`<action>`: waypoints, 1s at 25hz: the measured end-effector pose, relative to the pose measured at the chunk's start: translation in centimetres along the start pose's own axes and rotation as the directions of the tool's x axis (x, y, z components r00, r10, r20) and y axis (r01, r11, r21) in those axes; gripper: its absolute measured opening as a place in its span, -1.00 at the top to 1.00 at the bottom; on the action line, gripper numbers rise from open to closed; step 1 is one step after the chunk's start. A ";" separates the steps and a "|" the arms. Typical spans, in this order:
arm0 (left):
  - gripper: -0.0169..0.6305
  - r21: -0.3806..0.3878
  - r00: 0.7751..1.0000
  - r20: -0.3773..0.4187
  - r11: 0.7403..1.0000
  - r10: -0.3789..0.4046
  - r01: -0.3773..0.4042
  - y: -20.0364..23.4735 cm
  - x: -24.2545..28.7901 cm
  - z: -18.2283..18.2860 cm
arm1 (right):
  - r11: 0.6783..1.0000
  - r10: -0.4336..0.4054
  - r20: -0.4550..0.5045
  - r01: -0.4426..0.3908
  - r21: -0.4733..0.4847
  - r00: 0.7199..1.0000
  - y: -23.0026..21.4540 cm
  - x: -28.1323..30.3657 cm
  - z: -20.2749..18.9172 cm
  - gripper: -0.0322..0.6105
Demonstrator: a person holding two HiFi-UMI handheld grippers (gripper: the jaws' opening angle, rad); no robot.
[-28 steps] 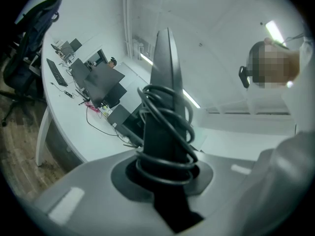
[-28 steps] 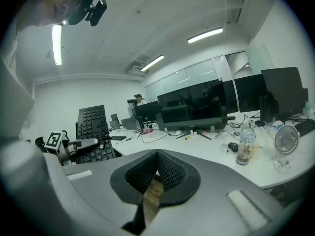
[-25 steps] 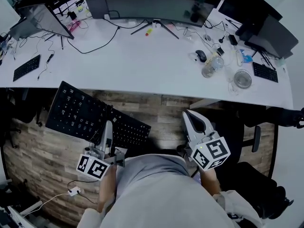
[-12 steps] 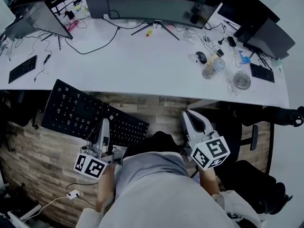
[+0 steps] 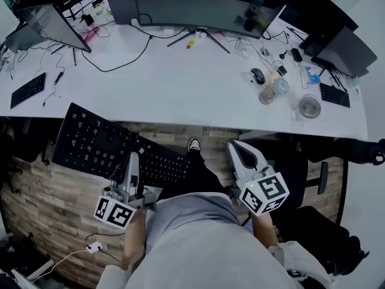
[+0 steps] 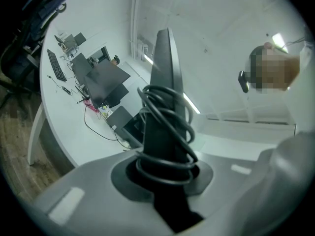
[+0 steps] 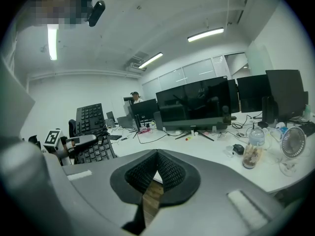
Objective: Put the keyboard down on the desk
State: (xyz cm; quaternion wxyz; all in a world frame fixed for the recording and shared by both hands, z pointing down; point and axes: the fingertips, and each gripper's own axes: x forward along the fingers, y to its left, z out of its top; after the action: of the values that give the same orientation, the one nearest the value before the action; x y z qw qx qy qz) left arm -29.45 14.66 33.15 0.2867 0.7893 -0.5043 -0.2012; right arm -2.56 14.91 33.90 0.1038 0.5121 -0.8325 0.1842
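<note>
- A black keyboard [image 5: 102,142] is seen from above, held in the air over a wooden floor [image 5: 36,191]. It sits just in front of the near edge of a long white desk [image 5: 180,83] and is not yet laid on it
- The left gripper [image 5: 133,160] is clamped on the keyboard edge nearest the person, roughly midway along its length
- In the left gripper view the keyboard is shown edge-on between the jaws, with loops of its dark cable [image 6: 170,132] bunched round it at the grip
- The right gripper [image 5: 239,150] is held apart to the right, its jaws pressed together with nothing between them
- The keyboard is carried tilted rather than level
- It is judged to be a light, stiff, flat plastic board. Because it is gripped at one edge only, it may be expected to pivot about the jaws
- The plain frame edge is judged the better place to take hold, since keycaps could be pressed or pulled off
- The loose cable could be caught on the desk edge or trapped beneath the board
- A bare stretch of desk is seen in front of the wide monitor [image 5: 204,8]
- The right part is cluttered with a bottle [image 5: 272,91] and a small fan [image 5: 309,106], so the bare stretch is judged the safer place
</note>
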 end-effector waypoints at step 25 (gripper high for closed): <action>0.95 -0.039 0.999 0.034 0.999 -0.009 0.010 -0.1 17.6 1.4 | 0.988 0.104 0.039 -0.108 0.109 0.994 -11.8 12.9 7.3 0.91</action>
State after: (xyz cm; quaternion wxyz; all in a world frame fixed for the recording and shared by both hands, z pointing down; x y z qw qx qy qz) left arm -22.98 -1.72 31.57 0.2927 0.7824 -0.5012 -0.2257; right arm 2.19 -3.38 34.25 0.0514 0.4750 -0.8487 0.2269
